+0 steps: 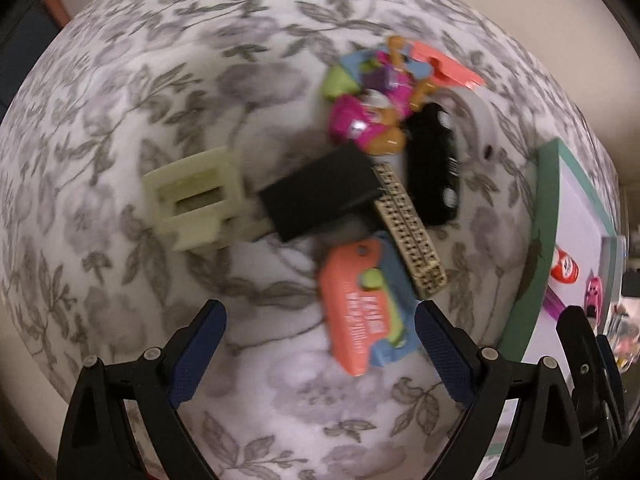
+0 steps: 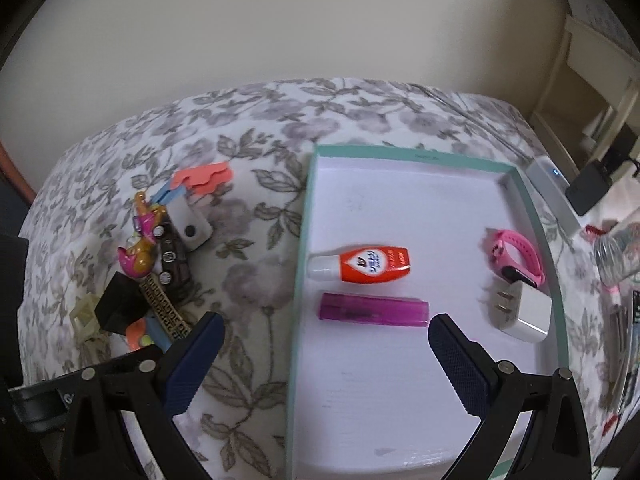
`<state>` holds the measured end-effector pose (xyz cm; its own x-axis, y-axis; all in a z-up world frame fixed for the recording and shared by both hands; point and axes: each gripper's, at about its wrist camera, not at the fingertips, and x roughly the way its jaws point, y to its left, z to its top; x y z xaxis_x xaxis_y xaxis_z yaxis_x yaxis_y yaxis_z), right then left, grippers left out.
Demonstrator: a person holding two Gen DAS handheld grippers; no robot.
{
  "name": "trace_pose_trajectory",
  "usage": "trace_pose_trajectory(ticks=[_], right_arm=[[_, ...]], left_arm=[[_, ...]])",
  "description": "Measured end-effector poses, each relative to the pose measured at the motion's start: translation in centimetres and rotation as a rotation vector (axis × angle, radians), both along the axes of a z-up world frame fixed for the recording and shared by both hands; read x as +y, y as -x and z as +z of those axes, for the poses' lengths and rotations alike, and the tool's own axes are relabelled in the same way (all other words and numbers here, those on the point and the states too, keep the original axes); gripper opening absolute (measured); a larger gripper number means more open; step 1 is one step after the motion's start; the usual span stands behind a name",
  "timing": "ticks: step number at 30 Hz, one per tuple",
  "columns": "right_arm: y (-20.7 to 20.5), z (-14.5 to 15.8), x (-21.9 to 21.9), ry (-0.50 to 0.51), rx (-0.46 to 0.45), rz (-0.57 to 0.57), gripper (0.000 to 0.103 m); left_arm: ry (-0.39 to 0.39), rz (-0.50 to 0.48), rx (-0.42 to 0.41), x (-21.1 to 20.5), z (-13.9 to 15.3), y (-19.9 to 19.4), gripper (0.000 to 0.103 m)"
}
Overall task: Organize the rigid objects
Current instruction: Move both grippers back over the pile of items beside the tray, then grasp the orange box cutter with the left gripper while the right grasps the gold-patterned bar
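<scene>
while the left gripper (image 1: 320, 356) hangs with jaws apart and empty, the orange-and-blue case (image 1: 362, 312) lies just ahead toward its right finger, with the black block (image 1: 320, 196) and cream clip (image 1: 192, 200) beyond. from the right wrist, the right gripper (image 2: 326, 364) gapes empty over the tray (image 2: 298, 280); the purple lighter (image 2: 374, 312) sits just ahead between its jaws.

Soft, even indoor light; left wrist view motion-blurred, right sharper, both fisheye-bent with dark corners.

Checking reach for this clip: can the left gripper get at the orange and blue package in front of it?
Probably yes. The left gripper is open, and the orange and blue package lies just ahead between its jaws, its near end uncovered; only the patterned strip crosses its far end.
</scene>
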<state>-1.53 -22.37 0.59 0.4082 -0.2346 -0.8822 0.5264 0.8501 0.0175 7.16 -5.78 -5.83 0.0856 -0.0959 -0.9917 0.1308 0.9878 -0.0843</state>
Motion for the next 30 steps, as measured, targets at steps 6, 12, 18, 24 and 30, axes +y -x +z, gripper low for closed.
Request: trace_pose_trajectory(ticks=[6,12,18,24,30], right_arm=[[0.4,-0.1,-0.6,-0.013,0.000,-0.019,0.103],[0.4,-0.4,-1.1,-0.027,0.002,-0.031,0.103],[0.4,-0.3,-1.2,-0.030,-0.001,-0.036,0.103],[0.3,-0.4,-1.0,-0.028,0.004,-0.031,0.103],[-0.1,-0.6,-0.3,-0.034,0.000,-0.001,0.103]], left_arm=[[-0.032,-0.061,-0.021,-2.3,-0.3,0.7,0.089],[-0.027,-0.091,-0.024,-3.9,-0.1,1.0,0.068],[-0.021,-0.110,-0.030,-5.0,-0.1,1.2,0.058],[-0.015,-0.105,-0.026,-3.8,0.3,1.3,0.050],[-0.018,-0.067,-0.025,-2.1,0.5,1.0,0.049]])
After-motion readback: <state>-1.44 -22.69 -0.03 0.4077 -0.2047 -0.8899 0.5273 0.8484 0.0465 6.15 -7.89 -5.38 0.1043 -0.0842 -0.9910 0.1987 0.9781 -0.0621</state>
